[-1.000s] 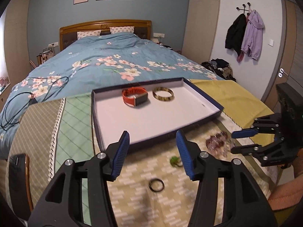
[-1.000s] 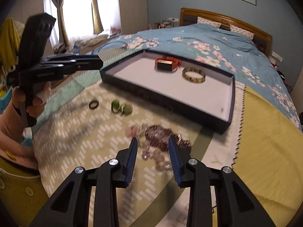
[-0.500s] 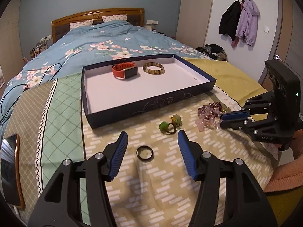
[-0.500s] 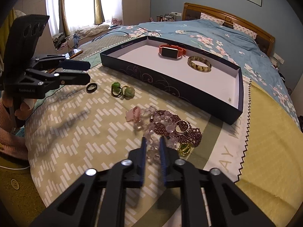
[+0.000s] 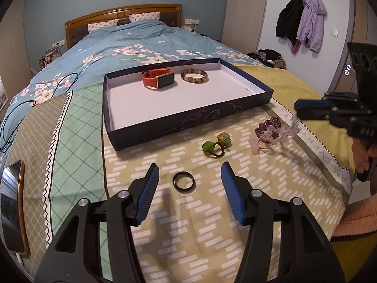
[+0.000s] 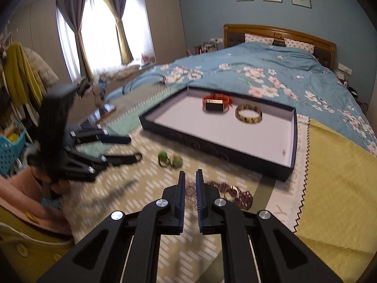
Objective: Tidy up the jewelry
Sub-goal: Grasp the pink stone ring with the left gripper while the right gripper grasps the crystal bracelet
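Right gripper point(image 6: 190, 184) has clamped and lifted the clear bead bracelet point(image 5: 291, 129) (tray point(image 5: 188, 120) next); left gripper point(image 5: 188, 184) stands half-open over the black ring point(image 5: 183, 182).

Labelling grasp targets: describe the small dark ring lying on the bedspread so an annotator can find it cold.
Start at the shallow navy cardboard tray with the white floor on the patterned olive bedspread. In the left wrist view, come toward the camera past the tray's front wall: the plain black band ring lies flat, alone, between the open left gripper fingers. Its nearest neighbours, the pair of green bead rings, are bulky and coloured; it is smooth, thin and stoneless.
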{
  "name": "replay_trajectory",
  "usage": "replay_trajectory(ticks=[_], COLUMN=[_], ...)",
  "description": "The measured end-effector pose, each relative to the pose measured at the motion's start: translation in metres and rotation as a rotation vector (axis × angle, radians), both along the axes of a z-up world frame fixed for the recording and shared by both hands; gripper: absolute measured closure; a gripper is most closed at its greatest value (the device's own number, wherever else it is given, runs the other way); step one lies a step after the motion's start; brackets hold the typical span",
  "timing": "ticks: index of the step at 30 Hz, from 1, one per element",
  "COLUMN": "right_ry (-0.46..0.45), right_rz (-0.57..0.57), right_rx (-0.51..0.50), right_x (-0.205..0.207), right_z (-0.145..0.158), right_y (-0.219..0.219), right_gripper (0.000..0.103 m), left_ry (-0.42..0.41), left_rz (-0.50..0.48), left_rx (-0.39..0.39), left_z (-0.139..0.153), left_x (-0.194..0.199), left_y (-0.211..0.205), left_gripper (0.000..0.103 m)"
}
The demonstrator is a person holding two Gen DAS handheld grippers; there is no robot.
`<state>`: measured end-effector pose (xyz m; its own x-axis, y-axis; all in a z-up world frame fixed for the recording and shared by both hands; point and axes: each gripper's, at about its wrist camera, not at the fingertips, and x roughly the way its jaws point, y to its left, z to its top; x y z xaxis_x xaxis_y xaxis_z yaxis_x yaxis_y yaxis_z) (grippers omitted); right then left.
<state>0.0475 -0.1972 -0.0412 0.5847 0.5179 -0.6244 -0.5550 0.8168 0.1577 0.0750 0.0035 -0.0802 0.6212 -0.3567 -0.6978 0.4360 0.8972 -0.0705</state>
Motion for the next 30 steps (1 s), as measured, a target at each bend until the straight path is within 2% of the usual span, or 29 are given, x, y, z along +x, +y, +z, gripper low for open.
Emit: replay_trajectory(ticks=[6,9,15,19,23,25,27,28,30], right_ry=[-0.02,-0.008,0.038,0.038,0.043,0.046,0.051,0.05,0.051], right_rz=[-0.009,-0.016,-0.045,-0.057,-0.066,-0.07,-0.071,-0.073,-0.072], right_rx=[0.082,0.08,0.086,0.1,0.111,0.116,0.121,0.122,0.128], right_x=[-0.005,-0.005,-0.002,-0.004,-0.003,-0.002,0.0,0.0,0.001], right_z=[0.015,0.011,-0.002,-0.003,-0.005,-0.007,-0.009,-0.009,-0.008], right_y=[-0.006,-0.007,-0.014,-0.02,-0.024,-0.026,-0.026,-0.026,-0.026], right_gripper=[0.096,0.096,0.096,0.096,0.096,0.096,0.096,0.096,0.096], left_ry=[-0.018,-0.019,0.014,0.07,0.109,0.129,0.148,0.159,0.164], left_rz=[-0.054,-0.115,-0.267,-0.255,-0.266,-0.269,-0.262,-0.255,-0.247], left_rx=[-0.019,-0.032,-0.032,0.007,-0.006,-0.017,-0.028,-0.034,-0.05], left_z=[0.006,0.007,0.001,-0.011,-0.016,-0.019,-0.022,-0.023,-0.024], left_x=[-0.001,-0.002,0.002,0.018,0.027,0.032,0.036,0.04,0.041], left_y=[-0.011,-0.026,-0.067,-0.088,-0.095,-0.098,-0.096,-0.096,-0.094], left_gripper=[0.053,0.057,0.059,0.063,0.072,0.073,0.088,0.092,0.092])
